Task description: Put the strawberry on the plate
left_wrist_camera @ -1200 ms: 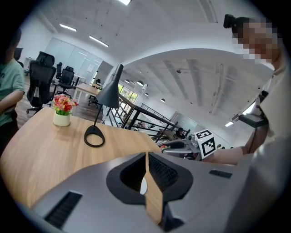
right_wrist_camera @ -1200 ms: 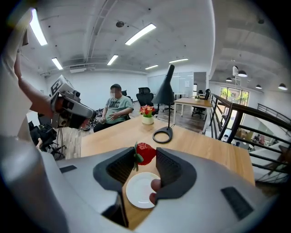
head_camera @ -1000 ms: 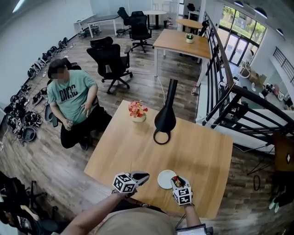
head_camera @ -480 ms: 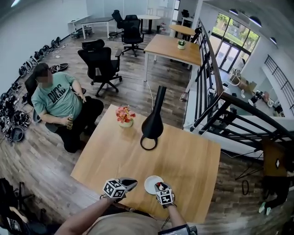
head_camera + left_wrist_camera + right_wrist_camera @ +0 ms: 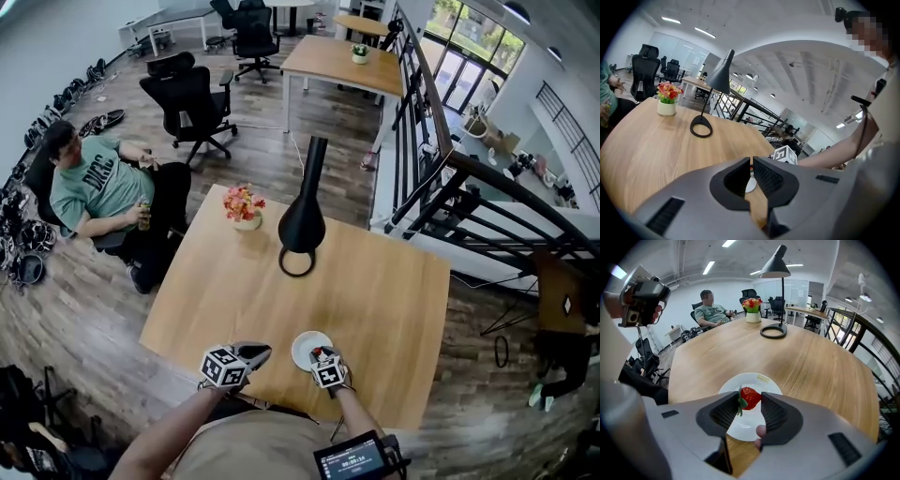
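Note:
A red strawberry (image 5: 750, 397) with green leaves sits between the jaws of my right gripper (image 5: 750, 401), which is shut on it. It hangs just over the middle of a small white plate (image 5: 764, 380) on the wooden table. In the head view the plate (image 5: 303, 344) lies near the table's front edge, and the right gripper (image 5: 323, 360) overlaps its near right rim. My left gripper (image 5: 258, 352) hovers left of the plate, jaws together and holding nothing. A sliver of the plate (image 5: 750, 185) shows behind the tips of the left gripper (image 5: 751, 164).
A black lamp (image 5: 300, 221) with a ring base stands mid-table, and a pot of flowers (image 5: 244, 205) sits at the far left corner. A person (image 5: 94, 186) sits on a chair beyond the table's left side. A black railing (image 5: 441, 187) runs along the right.
The head view has shifted. My right gripper, still holding the strawberry, has edged a little left onto the plate. The left gripper has kept its place beside the plate.

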Motion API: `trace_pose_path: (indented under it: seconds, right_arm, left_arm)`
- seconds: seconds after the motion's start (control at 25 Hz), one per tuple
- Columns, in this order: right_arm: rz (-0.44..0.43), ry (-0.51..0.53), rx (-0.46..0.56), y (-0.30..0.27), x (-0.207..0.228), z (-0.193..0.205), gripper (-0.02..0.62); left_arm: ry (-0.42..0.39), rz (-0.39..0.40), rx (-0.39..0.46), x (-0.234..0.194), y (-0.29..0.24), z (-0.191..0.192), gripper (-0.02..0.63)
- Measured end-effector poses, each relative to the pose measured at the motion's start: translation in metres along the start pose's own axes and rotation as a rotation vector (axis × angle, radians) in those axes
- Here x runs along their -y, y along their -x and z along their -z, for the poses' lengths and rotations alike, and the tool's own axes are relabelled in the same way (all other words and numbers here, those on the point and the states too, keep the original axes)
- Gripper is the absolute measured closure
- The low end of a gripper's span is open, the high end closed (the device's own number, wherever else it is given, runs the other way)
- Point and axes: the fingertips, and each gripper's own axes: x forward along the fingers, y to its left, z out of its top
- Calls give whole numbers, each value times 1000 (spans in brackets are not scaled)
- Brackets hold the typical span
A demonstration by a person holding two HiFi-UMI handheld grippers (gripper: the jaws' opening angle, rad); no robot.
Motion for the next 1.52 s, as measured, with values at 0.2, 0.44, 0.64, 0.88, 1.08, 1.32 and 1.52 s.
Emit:
trace_pose_path:
  seconds: [0.2, 0.44, 0.64, 0.88, 1.08, 1.32, 1.52]
  right_arm:
    - [5, 11, -55, -10, 10, 15, 442]
    - [9, -29, -78, -31, 2, 24, 442]
    - [5, -20, -84, -38, 2, 28, 442]
    - [13, -24, -43, -35, 1, 21, 440]
    - [79, -40, 77, -11, 9, -9, 396]
    - [198, -77, 308, 71, 35, -58, 397]
    - [294, -137, 529, 160, 37, -118, 397]
  left_arm:
    - [16, 4, 0, 1, -7, -1, 601]
    - [8, -2, -25, -7, 0, -2, 601]
    - [42, -7, 4, -10, 0, 0, 601]
    - [94, -1, 37, -10, 5, 0, 601]
    - [97, 6, 75, -15, 11, -11, 601]
    - [200, 85, 226, -8, 20, -51, 601]
    - [197, 146, 321, 1, 53, -88, 601]
